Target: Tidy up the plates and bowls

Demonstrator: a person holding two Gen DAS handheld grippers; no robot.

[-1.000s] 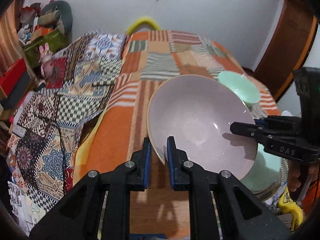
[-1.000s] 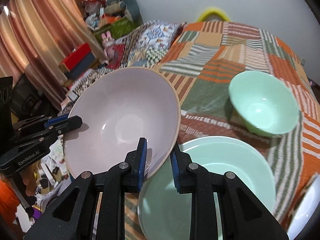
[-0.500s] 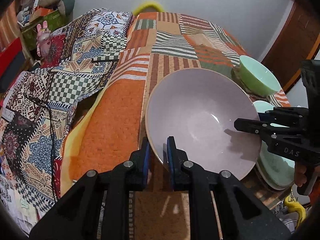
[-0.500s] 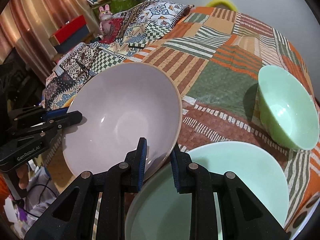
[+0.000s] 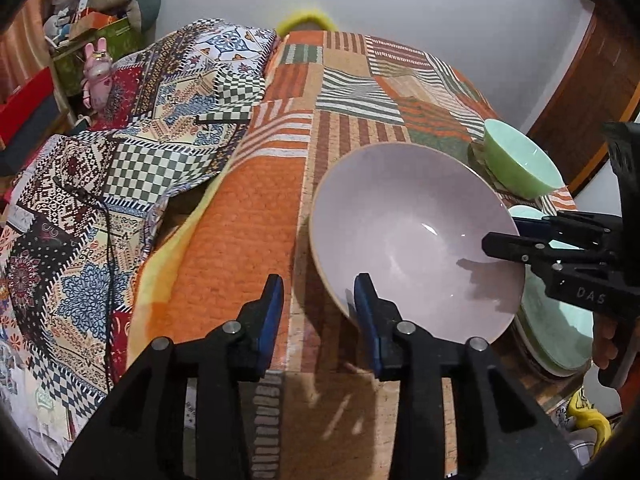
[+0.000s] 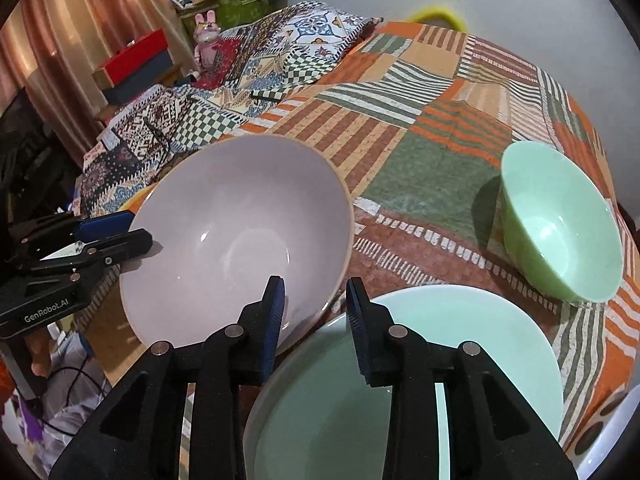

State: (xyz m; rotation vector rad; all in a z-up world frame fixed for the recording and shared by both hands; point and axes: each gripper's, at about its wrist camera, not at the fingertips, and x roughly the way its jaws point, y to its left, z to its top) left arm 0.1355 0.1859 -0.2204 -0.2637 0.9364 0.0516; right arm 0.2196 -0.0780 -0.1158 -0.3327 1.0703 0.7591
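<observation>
A large pale lilac bowl (image 5: 412, 236) (image 6: 236, 232) rests on the patchwork tablecloth, its right edge over the mint green plate (image 6: 420, 360) (image 5: 556, 332). My left gripper (image 5: 318, 312) is open, its jaws straddling the bowl's near rim without pinching it. My right gripper (image 6: 314, 312) is open too, its jaws on either side of the bowl's rim above the plate. A small mint green bowl (image 6: 560, 220) (image 5: 520, 160) stands further back on the right.
The table's patchwork cloth (image 5: 360, 80) stretches back to a white wall. A patterned quilt (image 5: 140, 152) hangs off the left side. Boxes and a pink toy rabbit (image 5: 96, 76) sit at the far left. A wooden door (image 5: 592, 80) is at right.
Both grippers were shut on the lilac bowl's rim and have opened. The bowl has come down onto the table and the plate's edge.
</observation>
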